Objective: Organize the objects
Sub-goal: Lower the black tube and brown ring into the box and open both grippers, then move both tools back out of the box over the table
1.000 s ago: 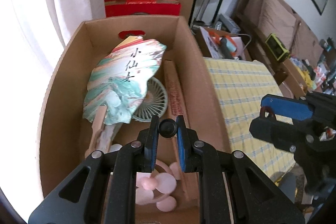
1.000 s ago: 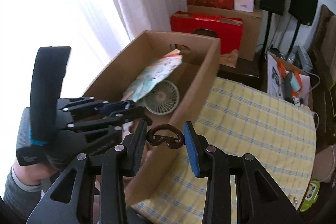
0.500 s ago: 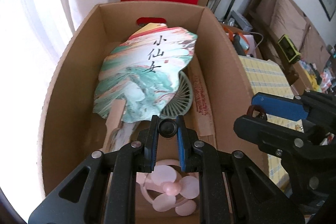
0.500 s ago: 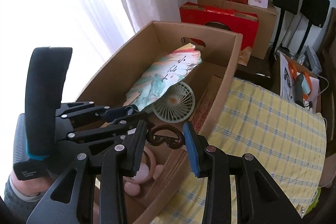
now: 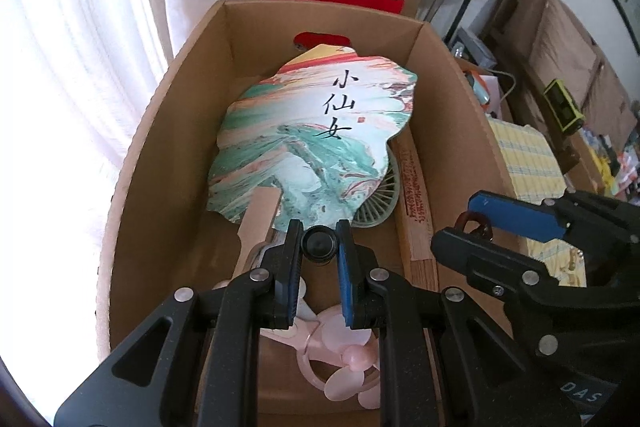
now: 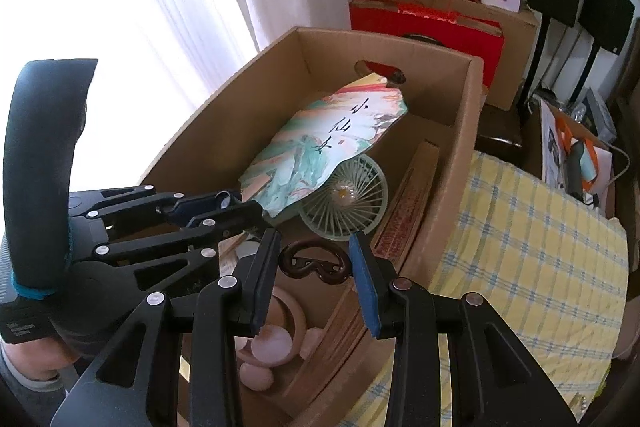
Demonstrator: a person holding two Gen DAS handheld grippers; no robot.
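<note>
Over a cardboard box (image 5: 168,131), the left gripper (image 5: 319,247) pinches a small black knob-like piece (image 5: 319,242), the right gripper (image 6: 314,263) a dark carved wooden stand (image 6: 314,262), perhaps.

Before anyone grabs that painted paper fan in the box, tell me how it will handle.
The paper fan looks thin and flat, so it is probably light and may flex. It leans loosely on the green fan, so a push would likely slide it. Its wavy paper edge could crease under the tongs.
</note>
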